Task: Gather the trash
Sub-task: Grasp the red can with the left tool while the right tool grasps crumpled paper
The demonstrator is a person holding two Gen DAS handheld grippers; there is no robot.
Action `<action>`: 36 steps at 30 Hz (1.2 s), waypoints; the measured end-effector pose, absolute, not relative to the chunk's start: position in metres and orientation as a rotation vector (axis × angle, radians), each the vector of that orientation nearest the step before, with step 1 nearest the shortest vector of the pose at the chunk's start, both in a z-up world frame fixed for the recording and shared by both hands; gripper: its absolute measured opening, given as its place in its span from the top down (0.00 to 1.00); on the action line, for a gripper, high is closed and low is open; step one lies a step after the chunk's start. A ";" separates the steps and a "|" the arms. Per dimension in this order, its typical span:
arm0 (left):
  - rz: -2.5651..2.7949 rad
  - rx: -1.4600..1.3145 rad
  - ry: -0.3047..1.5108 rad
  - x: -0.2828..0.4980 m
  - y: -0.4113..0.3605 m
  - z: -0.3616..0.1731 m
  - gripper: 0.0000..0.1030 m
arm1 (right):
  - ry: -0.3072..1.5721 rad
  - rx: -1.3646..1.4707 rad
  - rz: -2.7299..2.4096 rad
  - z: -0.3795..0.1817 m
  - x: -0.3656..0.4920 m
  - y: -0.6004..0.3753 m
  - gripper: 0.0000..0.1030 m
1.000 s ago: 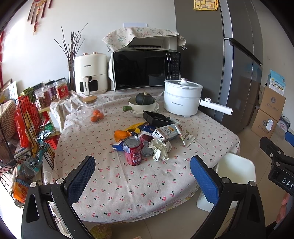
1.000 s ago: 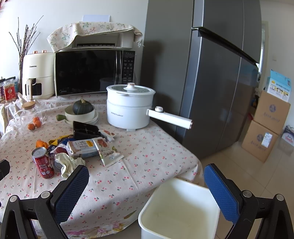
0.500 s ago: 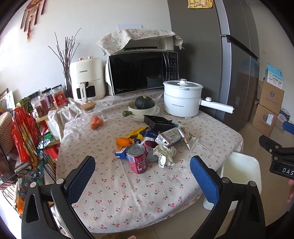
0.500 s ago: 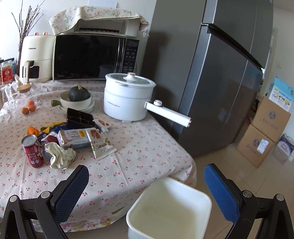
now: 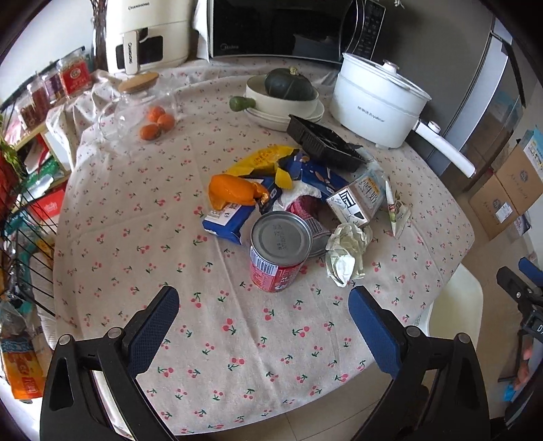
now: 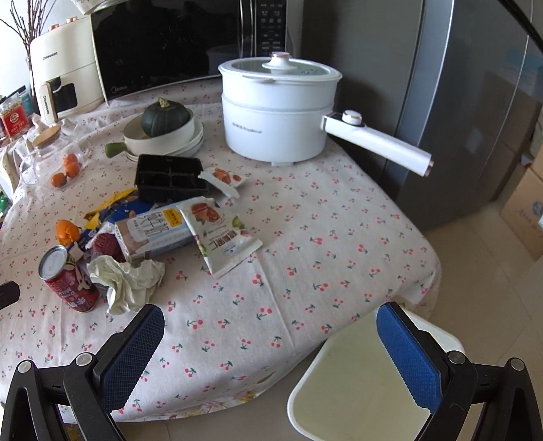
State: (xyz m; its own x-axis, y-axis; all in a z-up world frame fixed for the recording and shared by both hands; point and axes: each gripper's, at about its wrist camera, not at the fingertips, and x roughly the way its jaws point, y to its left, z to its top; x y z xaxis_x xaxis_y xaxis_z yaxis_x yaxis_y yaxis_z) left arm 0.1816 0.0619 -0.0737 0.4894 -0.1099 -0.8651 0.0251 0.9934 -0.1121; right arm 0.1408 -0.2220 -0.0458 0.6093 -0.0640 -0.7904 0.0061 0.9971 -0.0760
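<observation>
A trash pile lies mid-table: a red can, crumpled paper, a carton, a nut wrapper, an orange wrapper, blue packets and a black tray. A white bin stands on the floor by the table's right edge. My left gripper is open, just short of the can. My right gripper is open, above the table edge and bin.
A white electric pot with a long handle, a bowl holding a squash, a glass jar with oranges, a microwave and an air fryer stand at the back. A fridge is right; a rack left.
Both grippers have moved forward and tilted down toward the table. The trash pile now looks much closer. Nothing on the table has moved.
</observation>
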 end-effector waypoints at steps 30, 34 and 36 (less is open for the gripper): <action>-0.102 -0.039 1.007 0.195 0.083 -0.088 0.45 | 1.155 0.007 0.195 -0.136 0.223 -0.131 0.00; -0.078 -0.053 1.016 0.189 0.101 -0.090 0.45 | 1.160 0.033 0.229 -0.146 0.236 -0.112 0.03; -0.073 -0.062 1.019 0.188 0.106 -0.091 0.45 | 1.168 0.060 0.240 -0.152 0.242 -0.106 0.08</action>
State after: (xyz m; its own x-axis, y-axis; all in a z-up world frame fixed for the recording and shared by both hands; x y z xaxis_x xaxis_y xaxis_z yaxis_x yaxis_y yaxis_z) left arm 0.1879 0.1064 -0.0906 0.5219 -0.0898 -0.8483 0.0320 0.9958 -0.0857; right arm 0.2424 -0.1060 -0.1519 0.3695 0.2181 -0.9033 -0.1556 0.9729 0.1712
